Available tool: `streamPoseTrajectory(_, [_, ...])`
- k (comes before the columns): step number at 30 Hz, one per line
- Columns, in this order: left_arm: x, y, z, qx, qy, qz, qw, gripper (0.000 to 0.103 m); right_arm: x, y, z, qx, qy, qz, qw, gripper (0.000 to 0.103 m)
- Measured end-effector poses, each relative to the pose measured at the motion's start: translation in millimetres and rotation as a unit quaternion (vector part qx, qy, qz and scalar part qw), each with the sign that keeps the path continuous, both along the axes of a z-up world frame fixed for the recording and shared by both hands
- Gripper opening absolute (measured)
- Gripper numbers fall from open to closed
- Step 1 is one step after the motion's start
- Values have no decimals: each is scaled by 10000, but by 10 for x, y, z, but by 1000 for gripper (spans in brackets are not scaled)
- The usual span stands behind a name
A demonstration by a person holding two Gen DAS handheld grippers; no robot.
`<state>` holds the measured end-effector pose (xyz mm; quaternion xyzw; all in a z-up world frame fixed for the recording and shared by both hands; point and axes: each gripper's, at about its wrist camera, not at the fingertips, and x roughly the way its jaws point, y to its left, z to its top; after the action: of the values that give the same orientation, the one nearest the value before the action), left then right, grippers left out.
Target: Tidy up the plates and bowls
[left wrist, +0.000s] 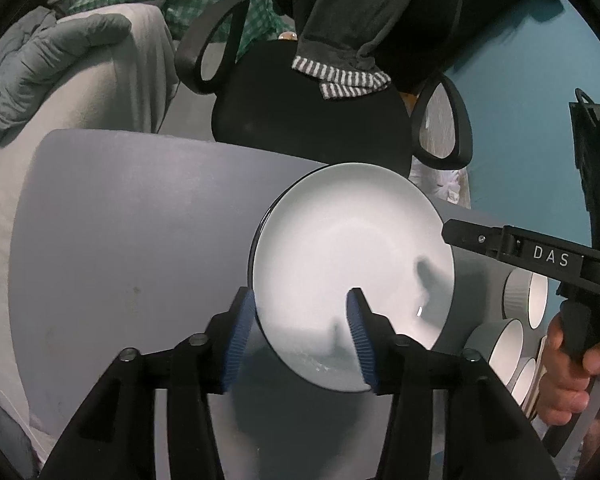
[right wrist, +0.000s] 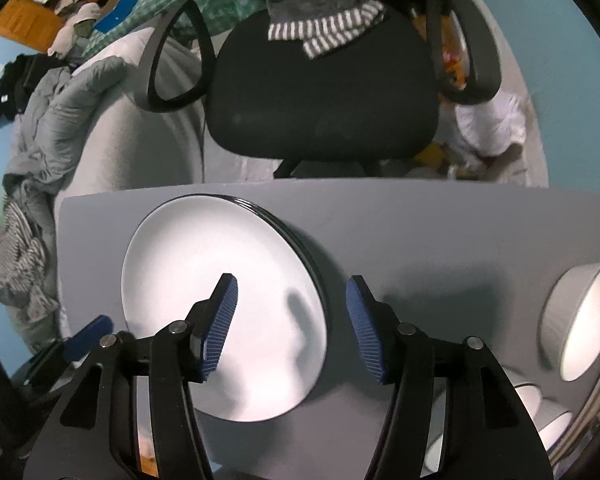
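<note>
My left gripper (left wrist: 302,332) hung over the near rim of the round white plate with a dark edge (left wrist: 352,248), its blue ribbed fingers (left wrist: 242,340) spread and released, one on either side of the rim without pressing it. That plate lay on top of a stack of like plates (right wrist: 300,240) on the flat grey surface (left wrist: 132,240), in front of a black office chair (right wrist: 320,112). My right gripper (right wrist: 292,328) straddled the stack's right edge with its fingers equally parted and gripping nothing, while white bowls with ribbed grey outsides (right wrist: 580,320) sat well off to the right.
</note>
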<state>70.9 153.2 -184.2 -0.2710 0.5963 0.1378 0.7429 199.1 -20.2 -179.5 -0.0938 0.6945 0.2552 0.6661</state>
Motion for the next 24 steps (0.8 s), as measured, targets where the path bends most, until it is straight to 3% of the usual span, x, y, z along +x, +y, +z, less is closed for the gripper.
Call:
streamPoseTrajectory(6, [-118,-92,229,194,-133,-13,9997,54,-146,-29,290,-235,-615,380,9971,67])
streamPoseTrajectory(9, [-175,-118,363,285,-233,23,9993,66,-228,-66,438,-285,-837,502,9948,67])
streamPoseTrajectory(24, [-397,-287,1151,821,-855,-135,9929,68,-579,-184,1324,-118,-1920,578,9796,68])
